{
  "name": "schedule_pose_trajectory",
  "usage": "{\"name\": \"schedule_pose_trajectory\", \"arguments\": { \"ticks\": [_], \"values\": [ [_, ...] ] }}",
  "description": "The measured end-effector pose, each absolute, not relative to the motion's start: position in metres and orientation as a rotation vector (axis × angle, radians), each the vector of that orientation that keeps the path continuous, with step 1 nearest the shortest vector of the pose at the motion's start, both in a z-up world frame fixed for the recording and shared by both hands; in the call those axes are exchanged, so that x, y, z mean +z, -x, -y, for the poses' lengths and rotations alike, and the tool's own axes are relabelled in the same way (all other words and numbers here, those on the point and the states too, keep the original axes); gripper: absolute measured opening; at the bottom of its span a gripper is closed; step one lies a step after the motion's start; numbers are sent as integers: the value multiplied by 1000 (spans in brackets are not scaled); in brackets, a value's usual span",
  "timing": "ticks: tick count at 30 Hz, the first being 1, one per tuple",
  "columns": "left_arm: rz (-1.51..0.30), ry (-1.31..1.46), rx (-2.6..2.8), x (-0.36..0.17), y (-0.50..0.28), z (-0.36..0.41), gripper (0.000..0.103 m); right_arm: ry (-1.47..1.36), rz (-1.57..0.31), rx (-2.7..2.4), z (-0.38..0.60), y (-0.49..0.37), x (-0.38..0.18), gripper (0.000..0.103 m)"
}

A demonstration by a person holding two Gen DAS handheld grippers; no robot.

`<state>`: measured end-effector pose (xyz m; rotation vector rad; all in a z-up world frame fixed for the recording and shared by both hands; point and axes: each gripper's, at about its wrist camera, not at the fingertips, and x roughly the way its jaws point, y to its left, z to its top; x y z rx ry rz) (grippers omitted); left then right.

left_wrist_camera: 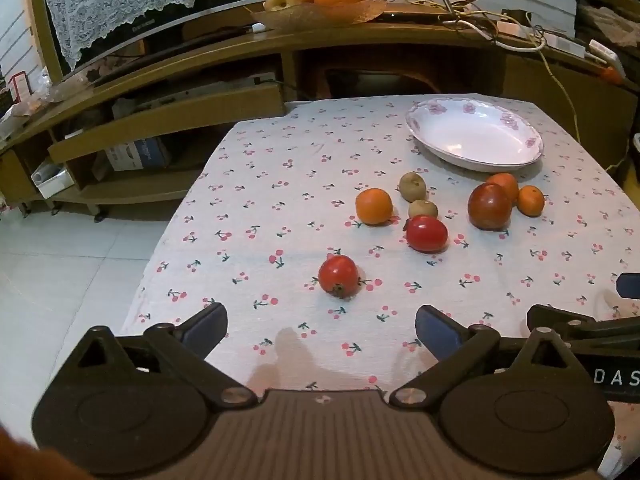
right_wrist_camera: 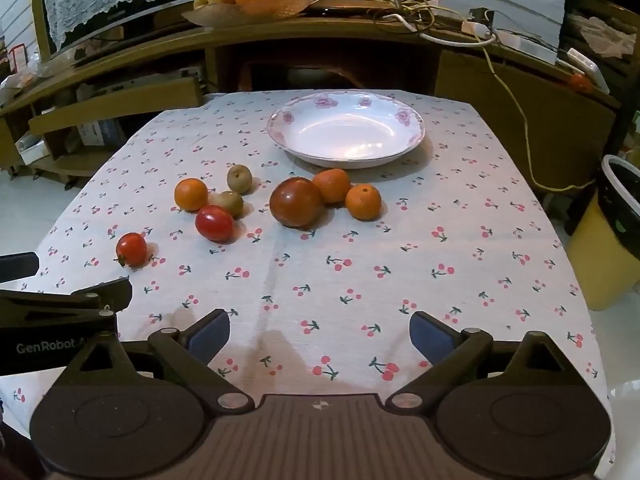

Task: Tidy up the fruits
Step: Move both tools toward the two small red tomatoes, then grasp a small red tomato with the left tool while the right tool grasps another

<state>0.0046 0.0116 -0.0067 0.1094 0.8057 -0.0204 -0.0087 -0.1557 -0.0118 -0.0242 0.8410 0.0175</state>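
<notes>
White plate (right_wrist_camera: pixel 412 142) sits bare at the table's far side, all eight fruits (right_wrist_camera: pixel 296 202) loose on the cloth before it — nothing sorted yet, we judge — left gripper (left_wrist_camera: pixel 321 330) and right gripper (right_wrist_camera: pixel 319 332) both spread, holding nothing.

A wooden shelf unit (left_wrist_camera: pixel 168 80) stands behind the table, on a pale tiled floor (left_wrist_camera: pixel 60 248), under warm light

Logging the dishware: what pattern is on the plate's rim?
Pink flowers on white plate, clearest in the right wrist view.
</notes>
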Motion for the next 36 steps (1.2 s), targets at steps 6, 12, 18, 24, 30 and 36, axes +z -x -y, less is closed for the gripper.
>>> {"name": "schedule_pose_trajectory", "arguments": {
  "ticks": [6, 12, 18, 24, 30, 36],
  "values": [
    [-784, -119, -29, -7, -9, -24, 103, 49, -830, 65, 149, 1, -11, 91],
    [-748, -198, -22, -8, -12, -26, 103, 38, -823, 117, 140, -28, -11, 83],
    [-737, -249, -38, -12, -16, -26, 103, 68, -852, 194, 128, -53, -17, 72],
    [-738, -273, -53, -17, -18, -25, 103, 83, -855, 277, 115, -71, -24, 60],
    [-727, -296, -79, -22, -20, -19, 103, 79, -886, 327, 107, -87, -36, 38],
    [-742, -293, -131, -26, -29, -12, 86, 84, -895, 347, 114, -88, -35, 32]
  ]
}}
